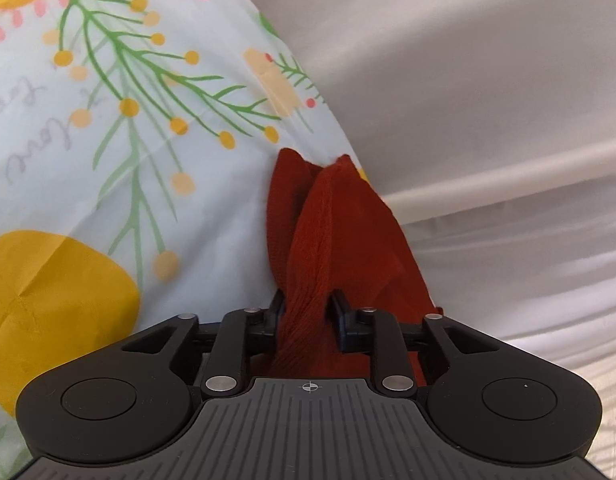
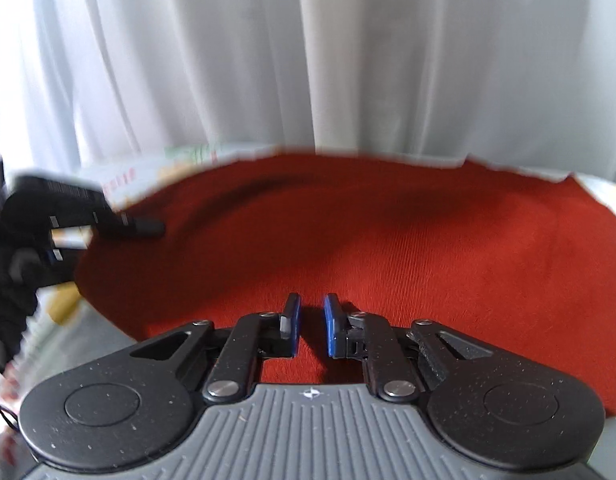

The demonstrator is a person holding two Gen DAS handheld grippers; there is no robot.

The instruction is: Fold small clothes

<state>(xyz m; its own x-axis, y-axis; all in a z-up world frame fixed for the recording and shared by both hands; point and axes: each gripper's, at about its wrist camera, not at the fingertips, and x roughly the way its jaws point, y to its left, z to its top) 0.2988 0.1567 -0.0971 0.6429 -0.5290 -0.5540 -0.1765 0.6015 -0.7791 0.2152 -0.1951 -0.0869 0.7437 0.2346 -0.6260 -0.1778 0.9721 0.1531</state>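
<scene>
A rust-red knit garment is pinched in my left gripper, bunched up between the jaws and rising in two folds over the floral cloth. In the right wrist view the same red garment lies spread wide. My right gripper hovers low over its near edge with a narrow gap between the blue pads and nothing between them. The left gripper shows at the left edge of that view, blurred, at the garment's left side.
The pale floral tablecloth covers the surface under the garment. White curtains hang close behind the table; they also fill the right of the left wrist view. A gloved hand holds the left gripper.
</scene>
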